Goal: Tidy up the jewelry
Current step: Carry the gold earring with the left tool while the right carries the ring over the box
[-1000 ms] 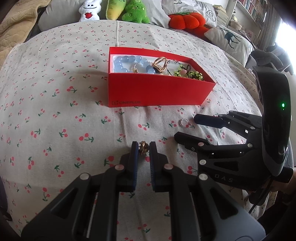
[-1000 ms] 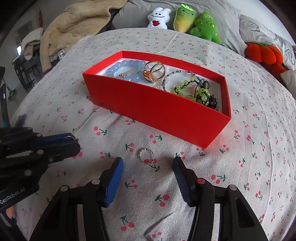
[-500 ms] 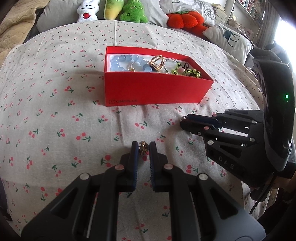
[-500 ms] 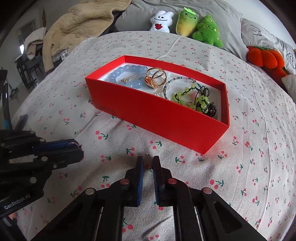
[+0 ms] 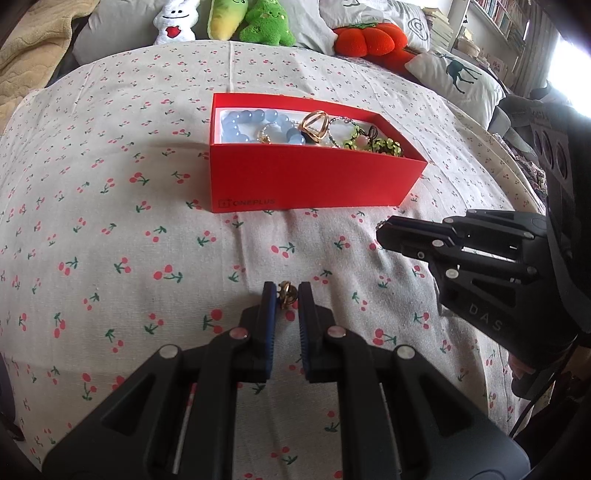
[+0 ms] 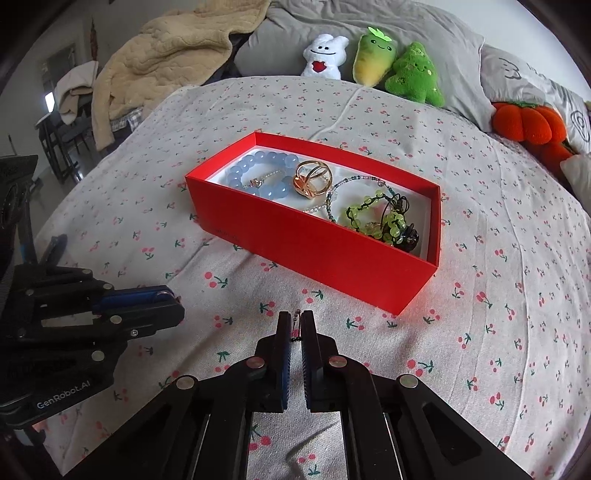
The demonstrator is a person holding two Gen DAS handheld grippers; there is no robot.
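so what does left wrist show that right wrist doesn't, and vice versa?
Left wrist only: the gold ring pinched in the left gripper, a deer cushion, bookshelves.
Right wrist only: the small silver ring barely visible between the shut right gripper, and a beige blanket in full.
Both: the red box with blue bead bracelet, gold ring and green beads, the cherry-print sheet, the plush toys.

"ONEPLUS" is printed low on the red box's (image 5: 310, 184) front wall. "DAS" is read on the right hand-held gripper (image 5: 384, 230), "GenRobot.AI" on the left hand-held gripper (image 6: 173, 306).
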